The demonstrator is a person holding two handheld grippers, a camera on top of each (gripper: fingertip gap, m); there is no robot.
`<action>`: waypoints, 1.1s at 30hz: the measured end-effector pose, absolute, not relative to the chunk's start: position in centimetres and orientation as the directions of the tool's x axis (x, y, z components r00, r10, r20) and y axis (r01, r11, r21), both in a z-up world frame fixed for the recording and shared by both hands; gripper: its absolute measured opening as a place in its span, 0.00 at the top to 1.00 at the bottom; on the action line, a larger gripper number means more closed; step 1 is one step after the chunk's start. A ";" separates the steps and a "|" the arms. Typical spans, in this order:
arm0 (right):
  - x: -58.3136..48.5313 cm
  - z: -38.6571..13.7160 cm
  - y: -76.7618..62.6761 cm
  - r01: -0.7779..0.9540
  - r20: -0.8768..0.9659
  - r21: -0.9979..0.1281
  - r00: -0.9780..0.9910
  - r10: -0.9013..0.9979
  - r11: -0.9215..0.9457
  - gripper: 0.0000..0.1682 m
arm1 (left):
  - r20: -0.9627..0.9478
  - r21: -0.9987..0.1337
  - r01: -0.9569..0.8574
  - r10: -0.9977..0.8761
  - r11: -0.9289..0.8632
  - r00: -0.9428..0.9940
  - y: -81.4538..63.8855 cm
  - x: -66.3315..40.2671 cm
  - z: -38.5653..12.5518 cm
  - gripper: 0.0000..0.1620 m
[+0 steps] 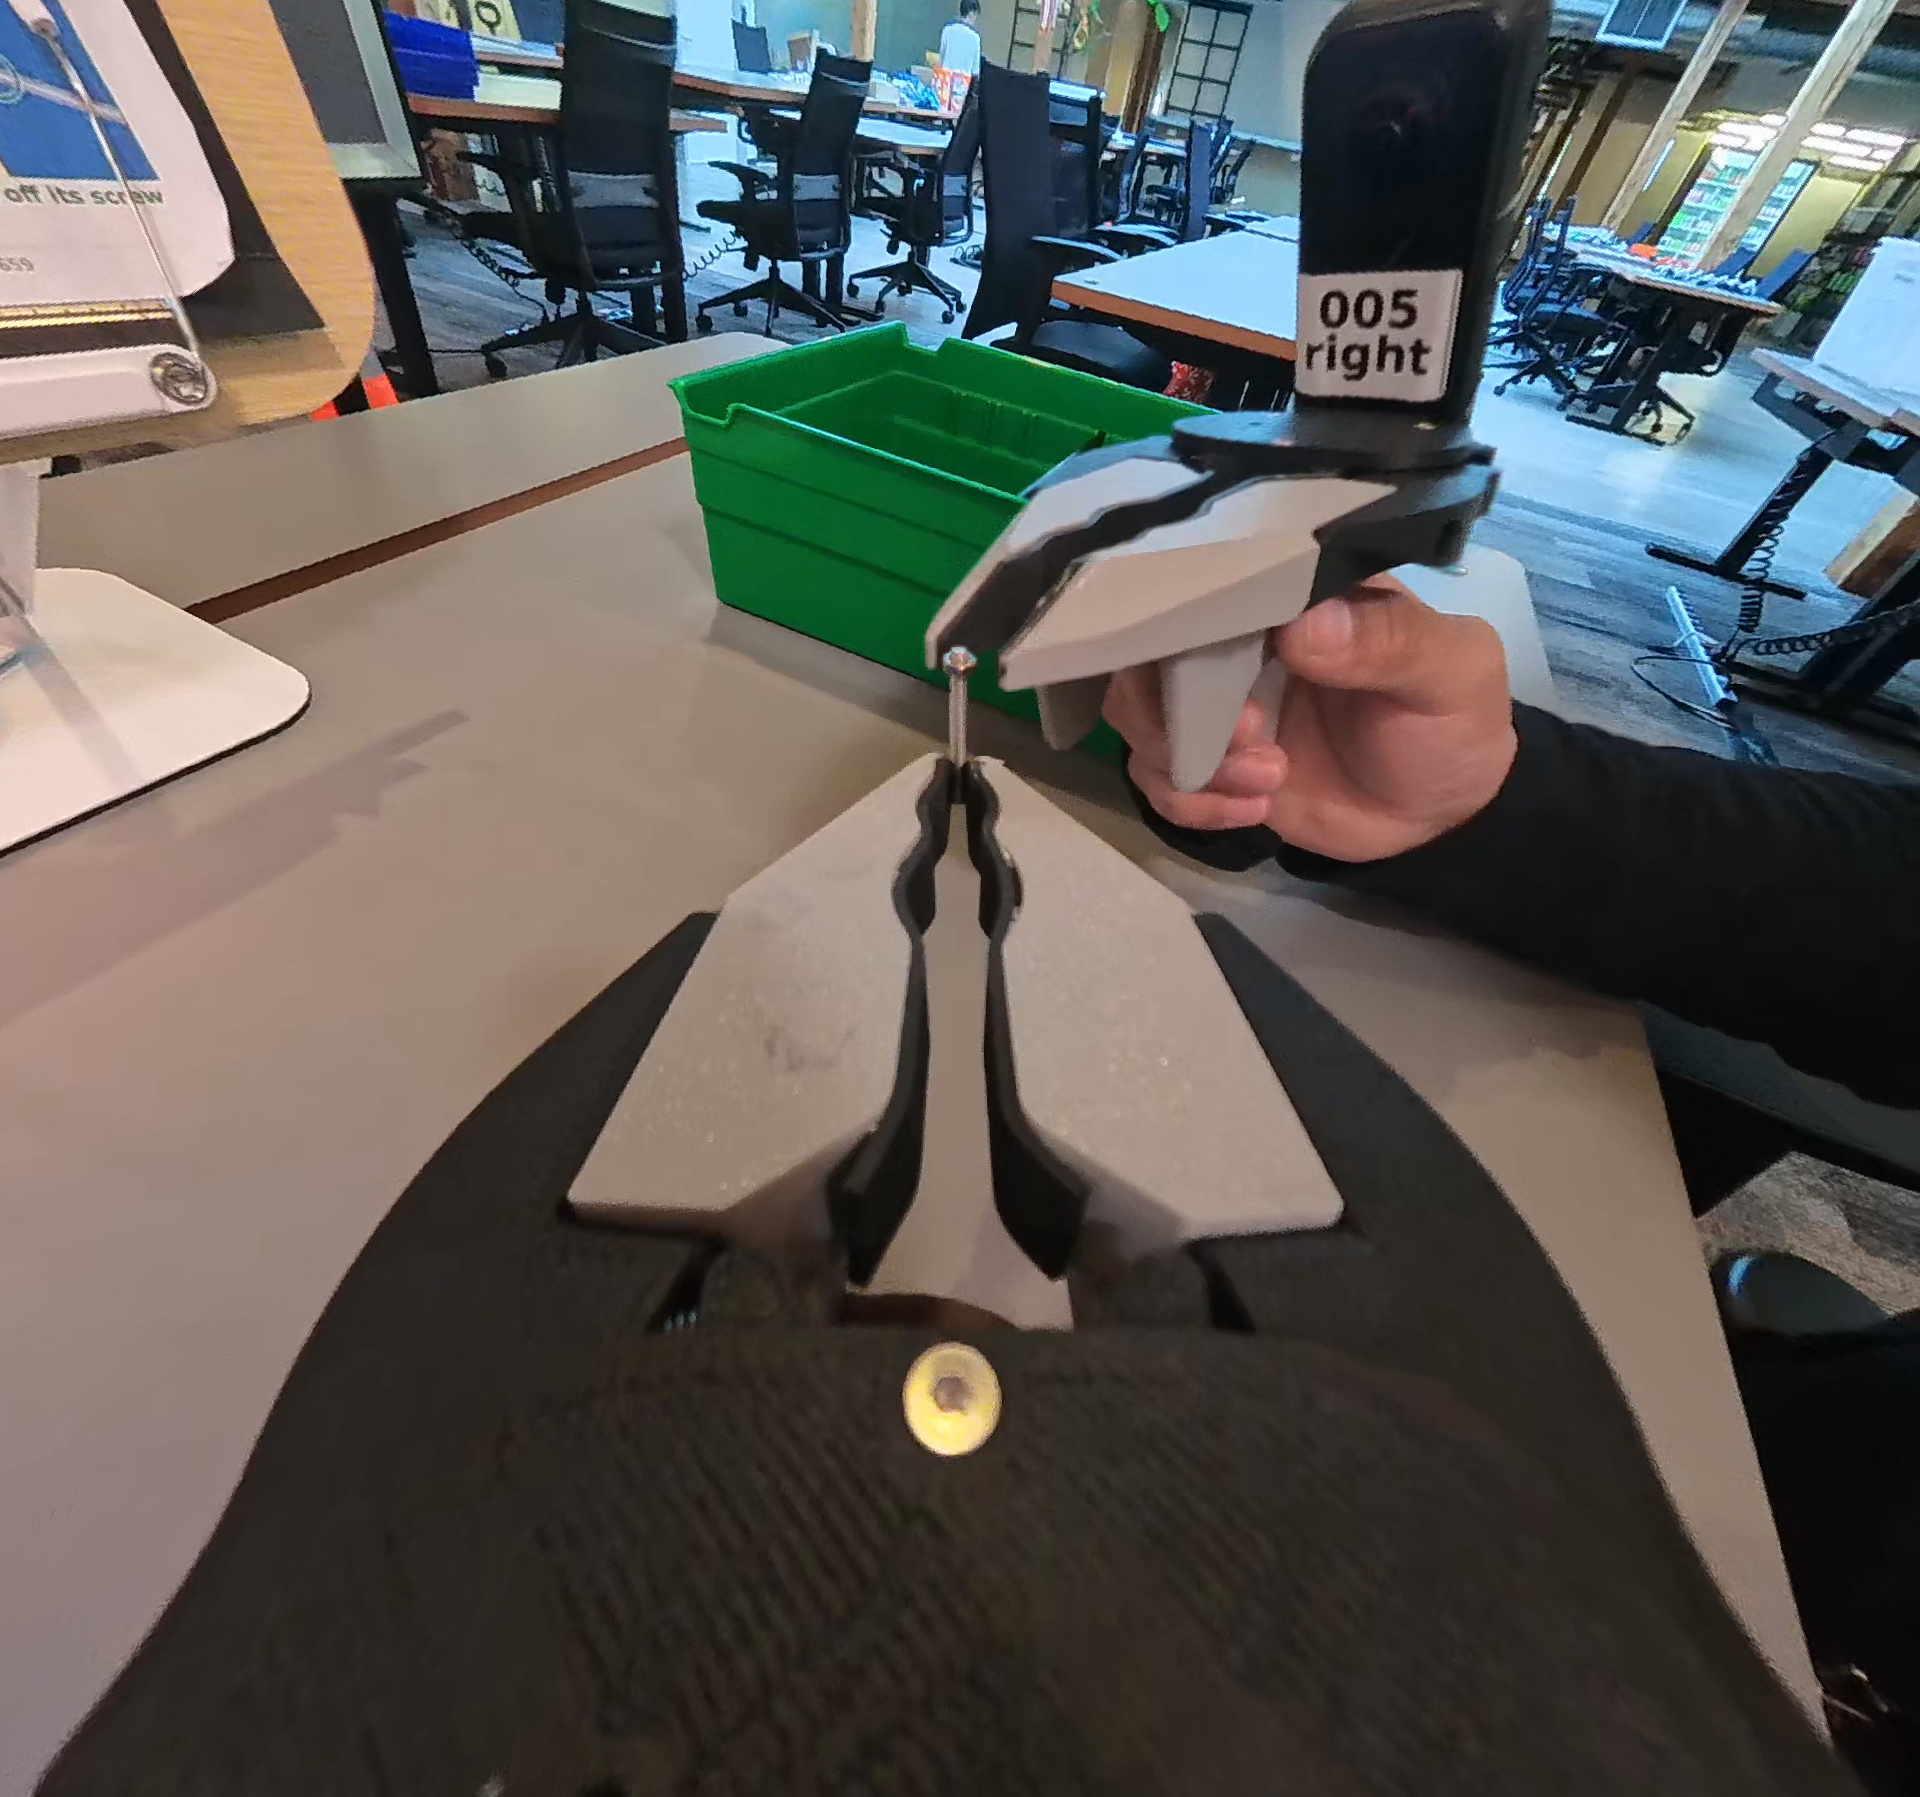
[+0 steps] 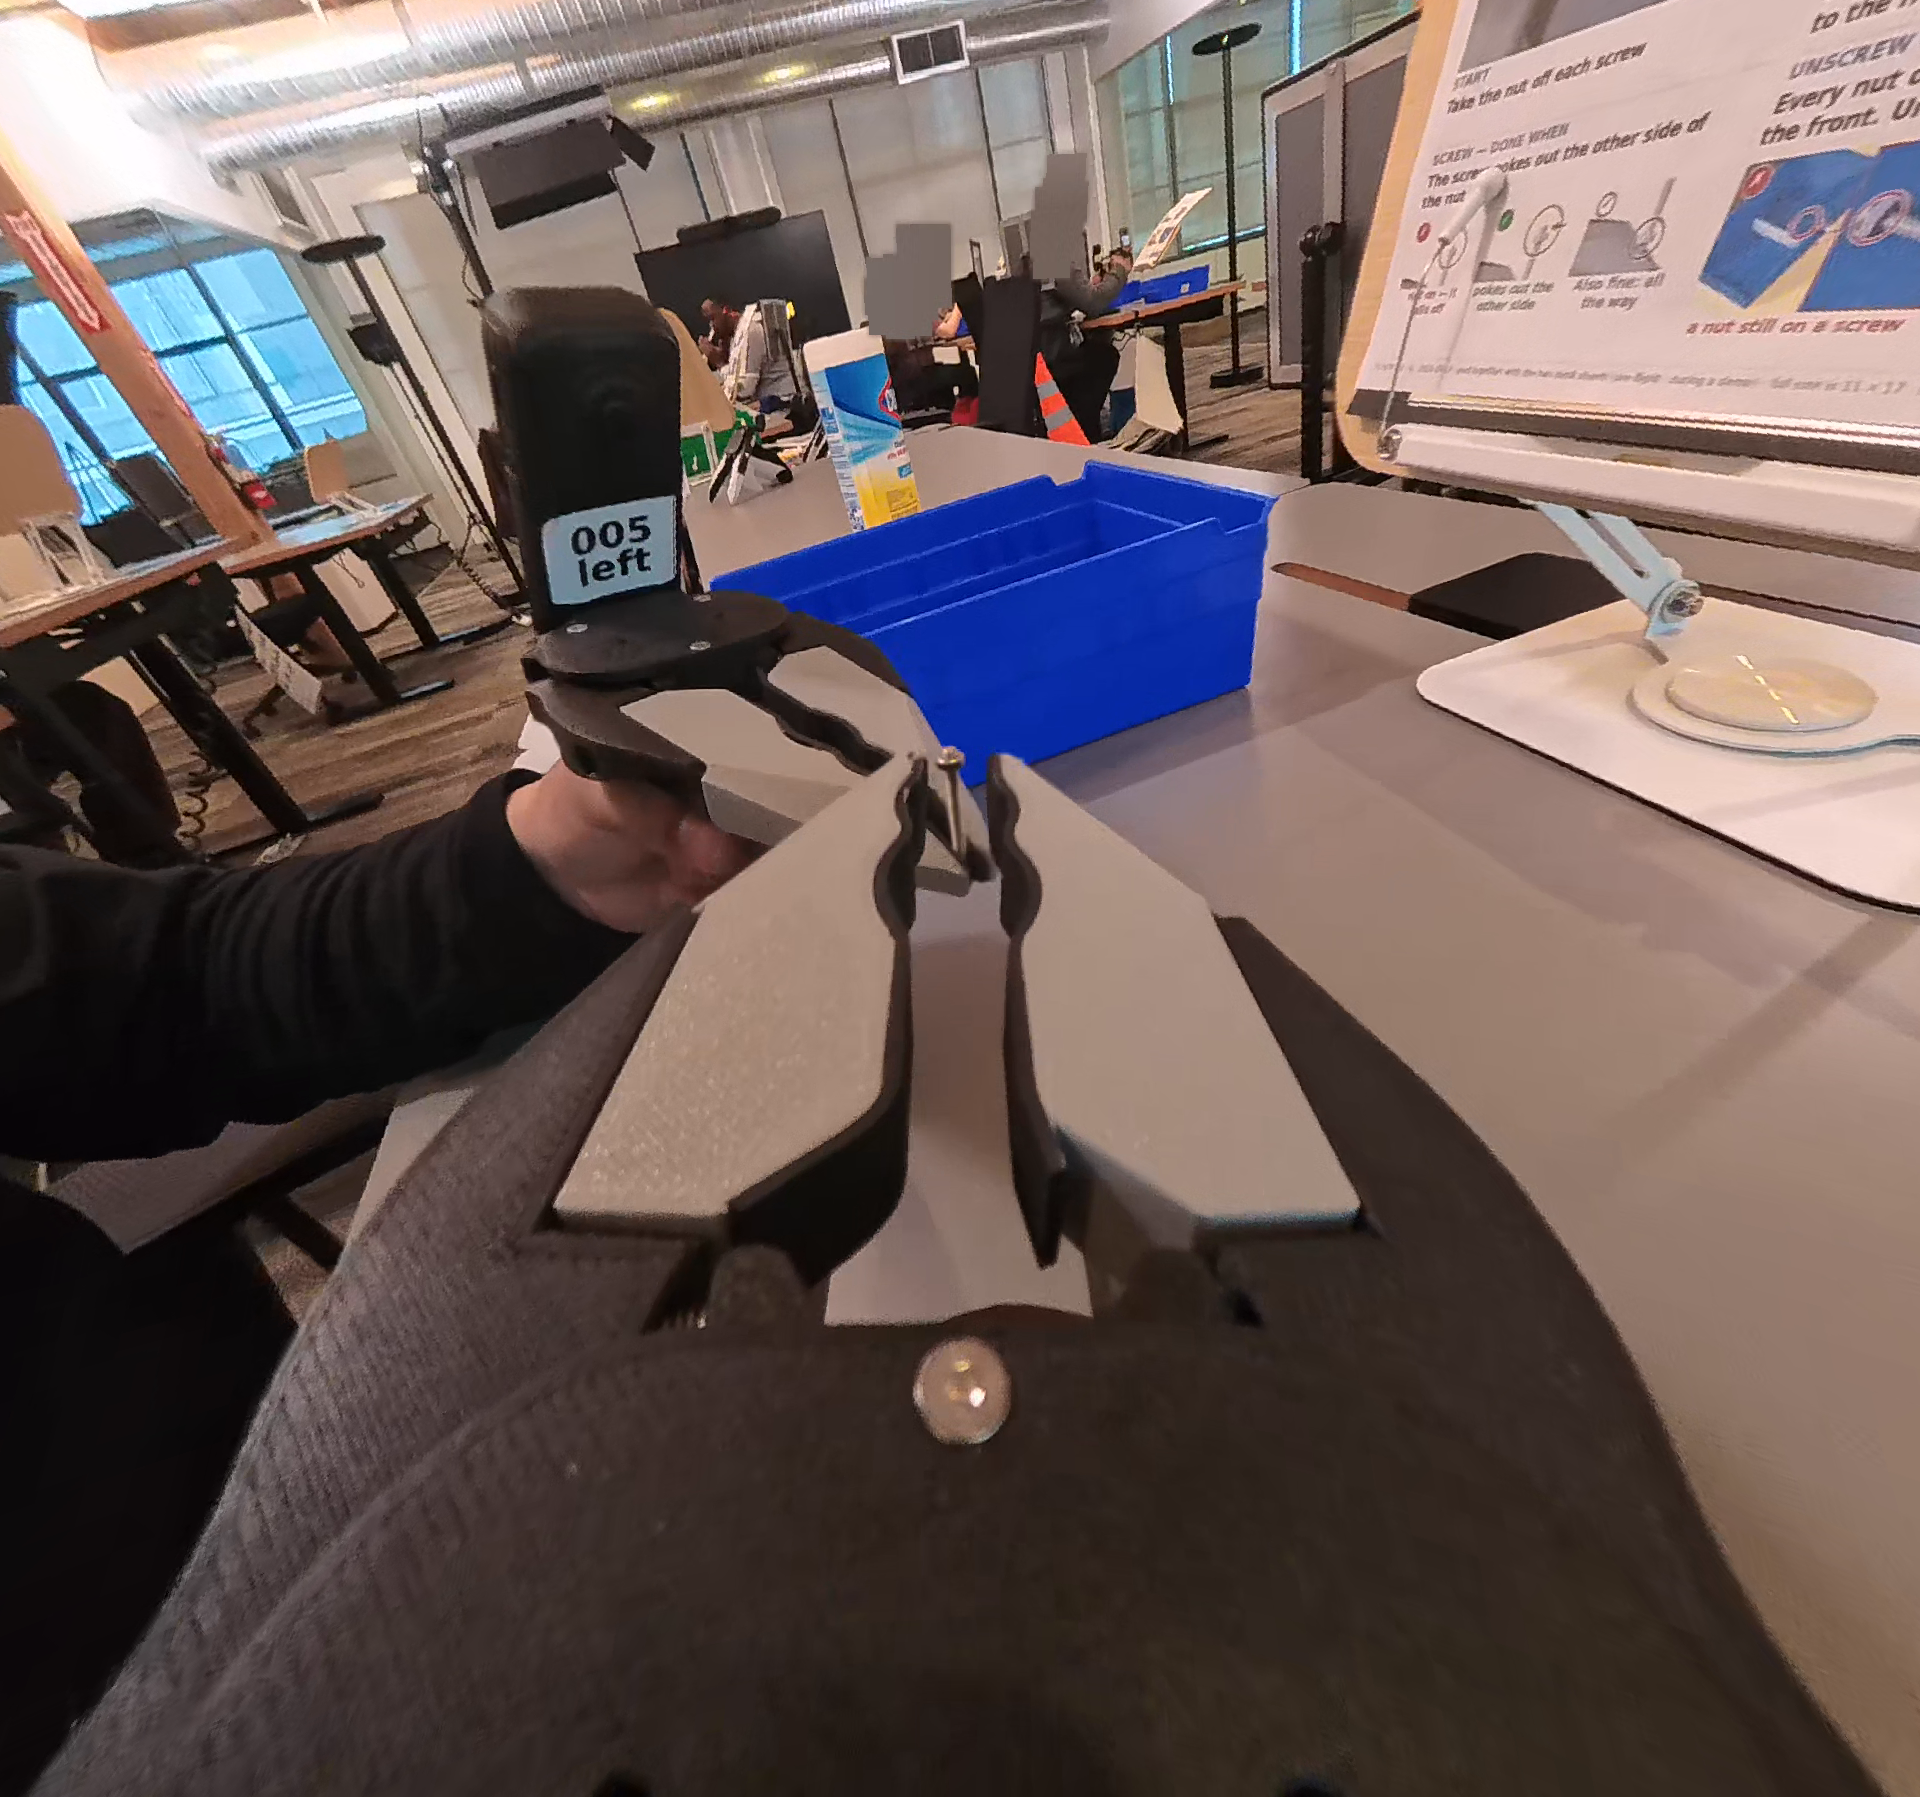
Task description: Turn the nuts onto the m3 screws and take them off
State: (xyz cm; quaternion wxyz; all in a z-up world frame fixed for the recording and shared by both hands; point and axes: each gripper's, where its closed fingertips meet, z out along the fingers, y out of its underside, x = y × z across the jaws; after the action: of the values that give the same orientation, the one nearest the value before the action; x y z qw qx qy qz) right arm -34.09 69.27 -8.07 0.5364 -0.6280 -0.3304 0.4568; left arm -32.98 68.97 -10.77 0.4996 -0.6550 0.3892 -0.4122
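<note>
A thin metal m3 screw [image 1: 958,713] stands upright above the grey table [image 1: 416,916]. My left gripper [image 1: 958,771] is shut on its lower end. A small metal piece [image 1: 958,658] caps the top; I cannot tell whether it is the nut or the screw head. My right gripper [image 1: 971,656] comes in from the right at the height of that top end. In the right wrist view the screw [image 2: 951,812] stands in the gap between the right gripper's [image 2: 954,776] parted fingers, close to the left one. The left gripper [image 2: 971,869] grips it just below.
A green bin [image 1: 831,521] stands just behind the grippers in the left wrist view. A blue bin [image 2: 1039,625] stands behind them in the right wrist view, with a wipes canister [image 2: 862,438] beyond. An instruction sheet on a stand with a white base [image 2: 1662,708] is at the right. The grippers are tip to tip, or close to it.
</note>
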 end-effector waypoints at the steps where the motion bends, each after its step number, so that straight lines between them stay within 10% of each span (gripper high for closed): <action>1: -34.3 -8.3 69.2 -0.062 -0.213 -0.977 0.361 0.908 -0.205 0.95 | 0.148 -0.975 -0.104 -0.923 -0.197 0.355 68.9 -32.9 -10.9 1.00; 33: -34.6 -8.5 69.0 -0.034 -0.180 -0.983 0.374 0.910 -0.180 0.96 | 0.145 -0.972 -0.121 -0.922 -0.200 0.360 68.7 -32.6 -11.1 1.00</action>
State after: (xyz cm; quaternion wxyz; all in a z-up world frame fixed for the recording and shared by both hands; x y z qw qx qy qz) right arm -34.64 69.04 -8.48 0.5377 -0.6306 -0.3475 0.4388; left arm -32.59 68.75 -11.13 0.4941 -0.6602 0.3949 -0.4051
